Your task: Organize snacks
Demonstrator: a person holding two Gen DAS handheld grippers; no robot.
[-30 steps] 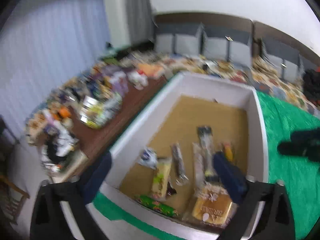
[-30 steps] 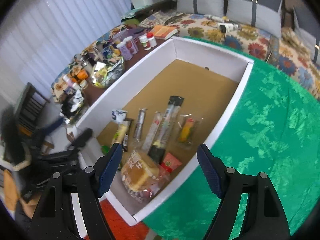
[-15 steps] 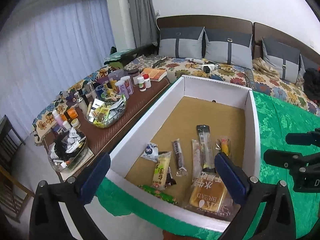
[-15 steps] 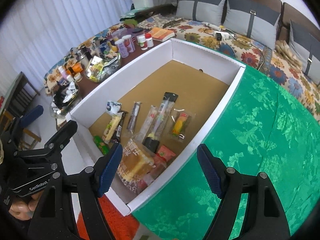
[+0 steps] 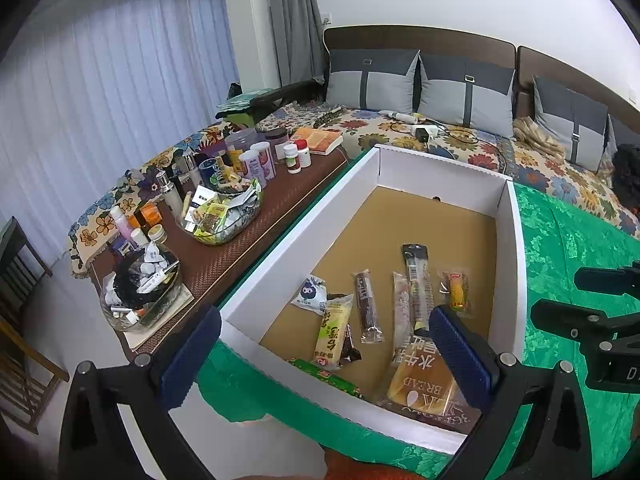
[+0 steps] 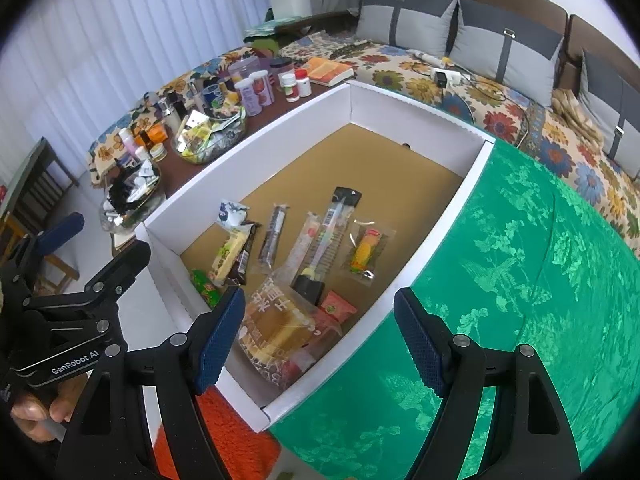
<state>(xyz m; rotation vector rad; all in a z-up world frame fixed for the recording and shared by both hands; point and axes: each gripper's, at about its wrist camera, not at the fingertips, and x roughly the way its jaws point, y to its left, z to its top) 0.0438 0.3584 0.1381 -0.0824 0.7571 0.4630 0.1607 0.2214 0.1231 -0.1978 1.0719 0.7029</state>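
your left gripper (image 5: 320, 356) and right gripper (image 6: 318, 338) both hover with fingers spread wide, nothing between the blue ribbed pads, over the near end of the white cardboard box (image 6: 436, 254).

the box is a rectangular tray with thin stiff walls and a flat tan floor, and it sits on a glossy green patterned cloth (image 6: 540, 280).

the snacks are all clustered at the near end of the box floor: a bread loaf in crinkly clear wrap (image 6: 276, 326), a yellow bar (image 6: 228, 254), a dark slim stick (image 6: 273, 234), a long clear pouch with a black header (image 6: 328, 240), a small clear packet with a yellow piece (image 6: 366, 250), a white-blue sachet (image 6: 228, 212) and a green roll (image 6: 204, 286) against the near wall.

the far half of the box floor is bare. the green cloth to the right of the box is open.

to the left, a brown woven-top table (image 5: 240, 240) just beside the box wall is crowded with jars, bottles and two glass bowls.
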